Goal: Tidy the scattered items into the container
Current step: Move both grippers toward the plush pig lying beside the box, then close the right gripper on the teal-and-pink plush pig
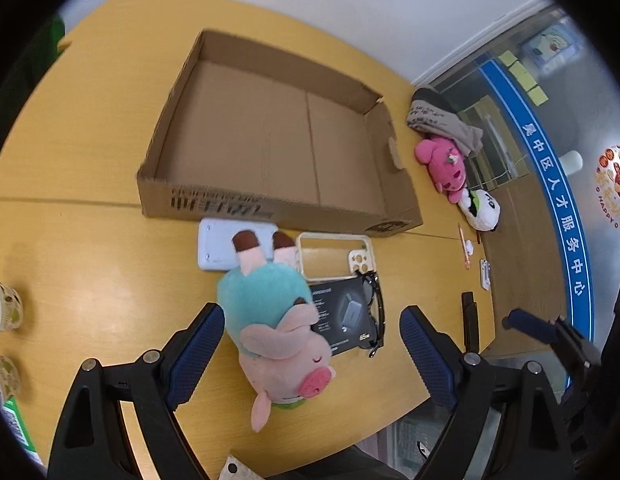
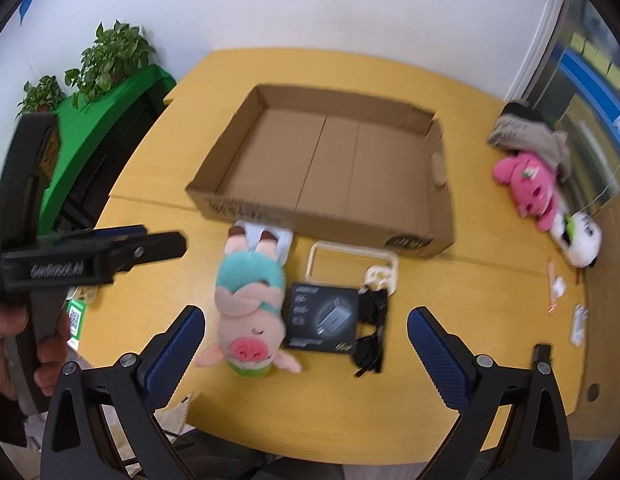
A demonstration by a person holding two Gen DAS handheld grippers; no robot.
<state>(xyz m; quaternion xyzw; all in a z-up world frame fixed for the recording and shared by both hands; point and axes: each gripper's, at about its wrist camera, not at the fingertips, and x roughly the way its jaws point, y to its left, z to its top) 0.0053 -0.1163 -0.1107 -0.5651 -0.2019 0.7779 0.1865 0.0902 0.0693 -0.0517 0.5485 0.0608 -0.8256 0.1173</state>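
A shallow cardboard box [image 1: 181,128] [image 2: 442,216] lies empty on the yellow table. In front of it lie a pig plush in a teal top [image 1: 277,328] [image 2: 249,312], a white flat device [image 1: 217,248] under its feet, a cream phone case [image 1: 334,238] [image 2: 318,256], a black charger box [image 1: 342,316] [image 2: 322,318] and black sunglasses [image 1: 376,312] [image 2: 372,328]. My left gripper [image 1: 312,356] is open above the pig and empty. My right gripper [image 2: 305,356] is open above the pig and charger box, empty.
At the right table edge lie a pink plush [image 1: 442,164] [image 2: 530,184], a panda plush [image 1: 480,208] [image 2: 578,240], a grey cloth [image 1: 442,120] [image 2: 526,132] and small bits [image 2: 554,288]. Patterned cups [image 1: 5,308] stand left. Plants [image 2: 109,56] sit on a green cabinet.
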